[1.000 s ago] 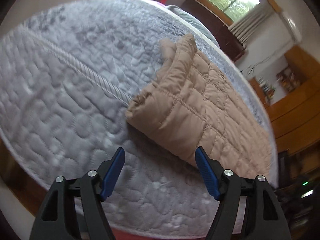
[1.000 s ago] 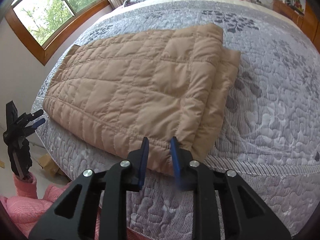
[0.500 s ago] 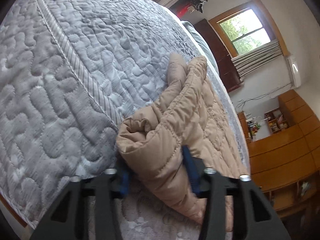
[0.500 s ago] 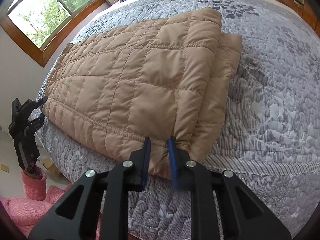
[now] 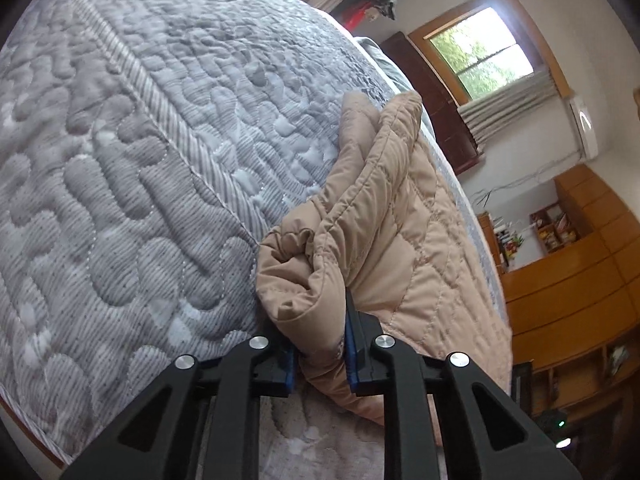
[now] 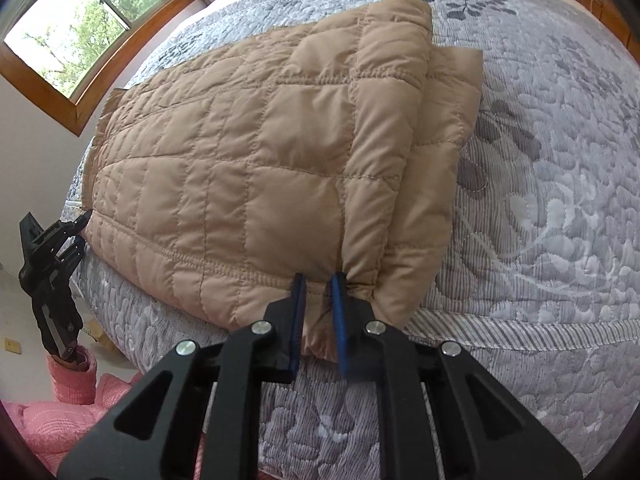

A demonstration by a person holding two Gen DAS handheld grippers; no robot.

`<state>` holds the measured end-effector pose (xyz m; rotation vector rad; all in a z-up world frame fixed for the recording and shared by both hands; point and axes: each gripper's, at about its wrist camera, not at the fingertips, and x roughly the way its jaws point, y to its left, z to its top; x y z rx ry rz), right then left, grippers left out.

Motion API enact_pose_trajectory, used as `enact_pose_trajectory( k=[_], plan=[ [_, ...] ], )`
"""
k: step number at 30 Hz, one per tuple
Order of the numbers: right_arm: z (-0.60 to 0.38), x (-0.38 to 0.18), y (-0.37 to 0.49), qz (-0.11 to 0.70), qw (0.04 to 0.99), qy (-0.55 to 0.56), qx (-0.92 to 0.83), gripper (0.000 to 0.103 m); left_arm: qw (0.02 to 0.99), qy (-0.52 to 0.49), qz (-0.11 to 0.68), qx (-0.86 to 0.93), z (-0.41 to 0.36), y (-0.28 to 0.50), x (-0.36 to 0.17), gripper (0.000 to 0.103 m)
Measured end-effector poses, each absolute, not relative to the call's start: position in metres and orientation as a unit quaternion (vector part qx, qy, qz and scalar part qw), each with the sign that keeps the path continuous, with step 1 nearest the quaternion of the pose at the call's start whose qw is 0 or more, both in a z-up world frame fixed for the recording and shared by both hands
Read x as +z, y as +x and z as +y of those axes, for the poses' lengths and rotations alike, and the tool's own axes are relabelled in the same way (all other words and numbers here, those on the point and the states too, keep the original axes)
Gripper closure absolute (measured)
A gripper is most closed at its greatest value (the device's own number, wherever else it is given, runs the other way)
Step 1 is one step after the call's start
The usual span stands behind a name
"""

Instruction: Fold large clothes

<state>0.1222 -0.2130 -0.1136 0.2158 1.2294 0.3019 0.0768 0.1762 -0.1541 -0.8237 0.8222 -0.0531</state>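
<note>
A tan quilted jacket (image 6: 280, 152) lies folded lengthwise on a grey quilted bed (image 6: 560, 220), reaching to the bed's near edge. My right gripper (image 6: 318, 296) is shut on the jacket's near hem, close to its right corner. My left gripper (image 5: 320, 344) is shut on a bunched corner of the jacket (image 5: 384, 240) at the bed's edge. The left gripper also shows in the right wrist view (image 6: 78, 228), at the jacket's far left corner.
Pink fabric (image 6: 60, 400) lies on the floor below the bed at the left. A window (image 6: 80, 20) is behind the bed. Wooden cabinets (image 5: 572, 280) and a second window (image 5: 484, 52) stand beyond the bed in the left wrist view.
My left gripper moved in from open onto the jacket's corner and closed on it, bunching the fabric. My right gripper stayed shut on the hem and pushed slightly closer.
</note>
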Motion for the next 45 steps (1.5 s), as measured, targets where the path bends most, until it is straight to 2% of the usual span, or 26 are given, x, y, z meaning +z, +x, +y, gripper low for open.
enact_pose_trajectory(
  k=[6,10,16,25,35,40,45],
  plan=[
    [-0.212,-0.118,0.123,0.57,0.804,0.105,0.134,0.092,0.835,-0.391,0.385,-0.033,0.181,0.078,-0.161,0.085],
    [-0.212,-0.118,0.123,0.571,0.802,0.115,0.133,0.093,0.842,-0.39,0.371,-0.039,0.182,0.071,-0.152,0.09],
    [-0.219,-0.117,0.122,0.575,0.798,0.127,0.13,0.093,0.896,-0.313,0.302,-0.087,0.159,0.059,-0.093,0.091],
    [-0.225,-0.115,0.12,0.572,0.795,0.151,0.131,0.092,0.921,-0.204,0.267,-0.197,0.082,0.065,-0.029,0.091],
    [-0.229,-0.112,0.117,0.571,0.795,0.158,0.13,0.091,0.894,-0.133,0.293,-0.313,-0.001,0.076,-0.021,0.091],
    [-0.231,-0.112,0.115,0.57,0.795,0.161,0.132,0.091,0.869,-0.116,0.326,-0.353,-0.034,0.09,-0.037,0.091],
    [-0.229,-0.112,0.114,0.571,0.795,0.159,0.131,0.091,0.834,-0.117,0.392,-0.371,-0.058,0.113,-0.07,0.091]
  ],
)
